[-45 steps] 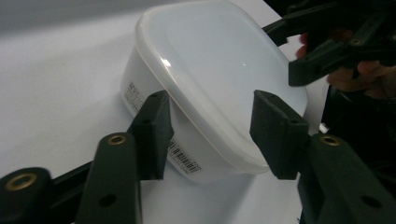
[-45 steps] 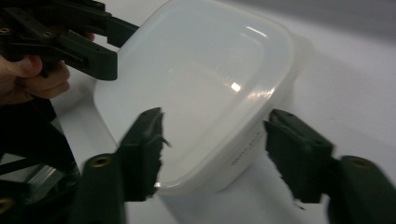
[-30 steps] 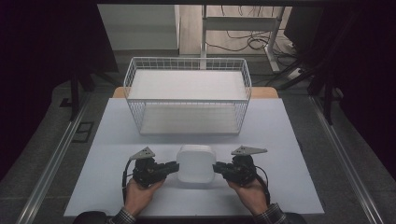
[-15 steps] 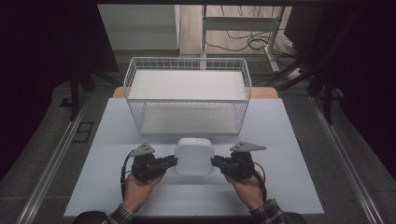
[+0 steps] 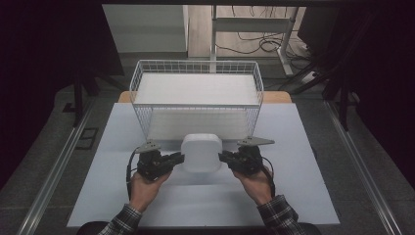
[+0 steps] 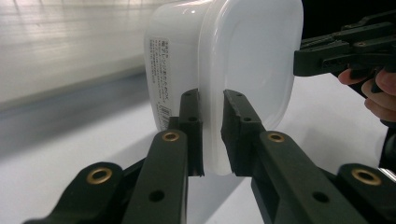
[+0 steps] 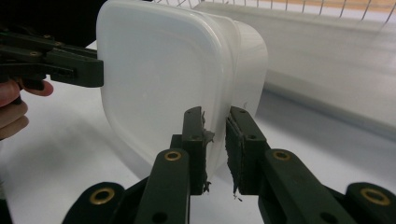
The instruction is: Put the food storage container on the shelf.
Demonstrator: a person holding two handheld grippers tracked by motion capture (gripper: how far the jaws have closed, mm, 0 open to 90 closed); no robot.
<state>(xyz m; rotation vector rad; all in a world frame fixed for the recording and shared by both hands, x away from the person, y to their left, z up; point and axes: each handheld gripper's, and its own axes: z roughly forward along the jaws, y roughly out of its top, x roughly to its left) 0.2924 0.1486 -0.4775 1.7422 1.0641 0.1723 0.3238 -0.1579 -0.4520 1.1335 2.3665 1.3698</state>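
A white plastic container with its lid on (image 5: 201, 152) hangs just above the table between both hands, right in front of the wire basket (image 5: 195, 68). My left gripper (image 5: 177, 158) is shut on the container's left rim (image 6: 212, 116); its label side faces left in the left gripper view. At the opposite edge my right gripper (image 5: 224, 157) is shut on the container's right rim (image 7: 215, 135). Both grippers point inward at each other. In the left gripper view the right gripper (image 6: 303, 63) shows at the far edge, and the left gripper (image 7: 95, 70) shows likewise in the right gripper view.
The white wire basket stands at the back middle of the pale table (image 5: 303, 196), a white sheet lining its floor. Metal rails (image 5: 54, 181) run along both table sides. Dark surroundings and cables lie beyond the table.
Both hands have carried the container upward and away from the person, toward the basket's front wall. The grip on each rim is unchanged.
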